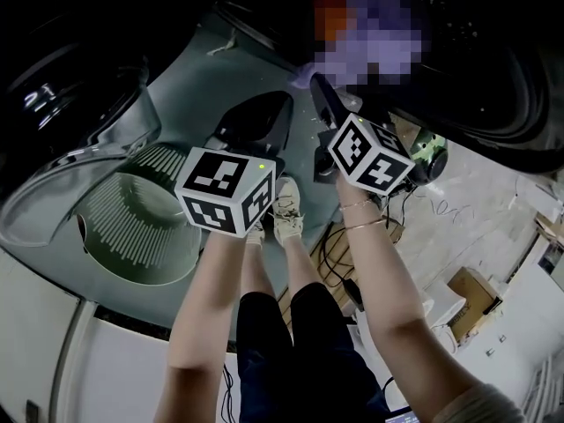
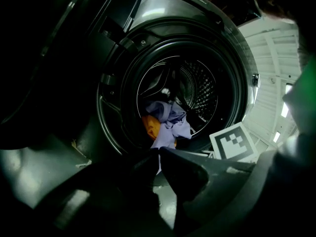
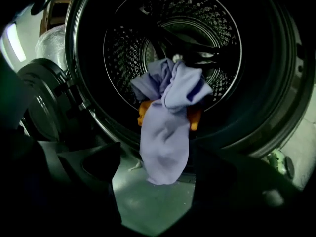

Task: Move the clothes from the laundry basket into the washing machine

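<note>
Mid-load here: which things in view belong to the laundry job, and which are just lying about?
Job:
washing machine
purple cloth, hanging out over the door rim
orange cloth, behind it
laundry basket

Lying about:
cables on the floor
cardboard box

The left hand-held gripper (image 2: 158,153) has its jaws together, the right hand-held gripper (image 3: 155,154) wide apart.

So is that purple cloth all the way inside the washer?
Only partly. The purple cloth sits bunched in the drum, but its lower end hangs out over the front rim.
</note>
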The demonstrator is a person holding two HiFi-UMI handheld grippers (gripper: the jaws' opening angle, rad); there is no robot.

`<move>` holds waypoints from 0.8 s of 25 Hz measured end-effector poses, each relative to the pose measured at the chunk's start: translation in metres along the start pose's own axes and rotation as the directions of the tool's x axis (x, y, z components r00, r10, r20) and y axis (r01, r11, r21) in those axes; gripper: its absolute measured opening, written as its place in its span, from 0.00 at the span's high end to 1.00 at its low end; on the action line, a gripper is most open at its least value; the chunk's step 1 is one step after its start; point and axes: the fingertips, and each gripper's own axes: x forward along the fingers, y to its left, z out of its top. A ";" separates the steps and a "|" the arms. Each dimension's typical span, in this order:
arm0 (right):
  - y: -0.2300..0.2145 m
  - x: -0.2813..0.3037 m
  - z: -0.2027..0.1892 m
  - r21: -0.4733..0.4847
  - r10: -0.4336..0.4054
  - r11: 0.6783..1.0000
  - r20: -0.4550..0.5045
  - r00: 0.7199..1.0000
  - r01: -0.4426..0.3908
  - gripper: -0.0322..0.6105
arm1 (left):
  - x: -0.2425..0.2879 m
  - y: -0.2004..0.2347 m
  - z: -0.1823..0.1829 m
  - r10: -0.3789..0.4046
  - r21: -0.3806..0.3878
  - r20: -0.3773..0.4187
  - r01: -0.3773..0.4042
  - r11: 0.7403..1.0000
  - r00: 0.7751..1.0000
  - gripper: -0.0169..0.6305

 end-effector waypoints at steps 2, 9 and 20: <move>-0.004 0.011 -0.017 -0.008 -0.020 1.000 -0.032 0.999 0.019 0.21 | 0.000 0.003 -0.005 0.002 -0.009 0.001 -0.002 1.000 1.000 0.96; -0.021 0.038 -0.030 0.040 -0.083 0.996 -0.041 0.996 0.085 0.47 | 0.003 0.008 -0.032 -0.003 -0.030 -0.021 0.003 1.000 1.000 0.96; -0.006 0.007 0.030 -0.046 -0.016 0.999 0.103 0.995 0.020 0.90 | -0.003 -0.001 -0.025 0.004 -0.037 -0.023 -0.005 0.999 1.000 0.96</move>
